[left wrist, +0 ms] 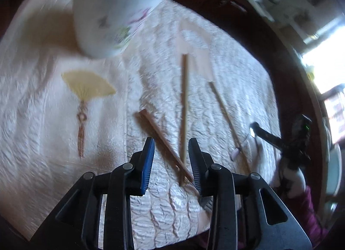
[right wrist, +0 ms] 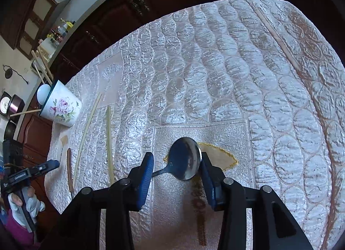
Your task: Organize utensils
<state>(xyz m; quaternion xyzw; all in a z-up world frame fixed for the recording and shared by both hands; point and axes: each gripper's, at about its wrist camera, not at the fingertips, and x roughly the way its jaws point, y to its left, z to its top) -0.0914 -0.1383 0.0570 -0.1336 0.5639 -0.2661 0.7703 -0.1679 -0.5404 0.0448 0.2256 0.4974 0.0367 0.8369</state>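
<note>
A white flowered cup (left wrist: 107,19) with a teal rim stands at the far end of the cloth and holds chopsticks and a white spoon; it also shows in the right wrist view (right wrist: 62,107). Three chopsticks lie on the cloth: a brown one (left wrist: 163,142), a pale one (left wrist: 184,103) and another pale one (left wrist: 228,120). My left gripper (left wrist: 171,152) is open just above the near ends of the brown and pale chopsticks. My right gripper (right wrist: 176,163) holds a metal spoon (right wrist: 185,159) by its bowl, handle pointing left, above the cloth.
A quilted white tablecloth (right wrist: 215,77) with embroidered fans (left wrist: 86,83) covers the round dark table (left wrist: 248,40). Dark wooden cabinets (right wrist: 129,8) and a counter with bottles stand beyond the table. The right gripper (left wrist: 269,135) shows at the right of the left wrist view.
</note>
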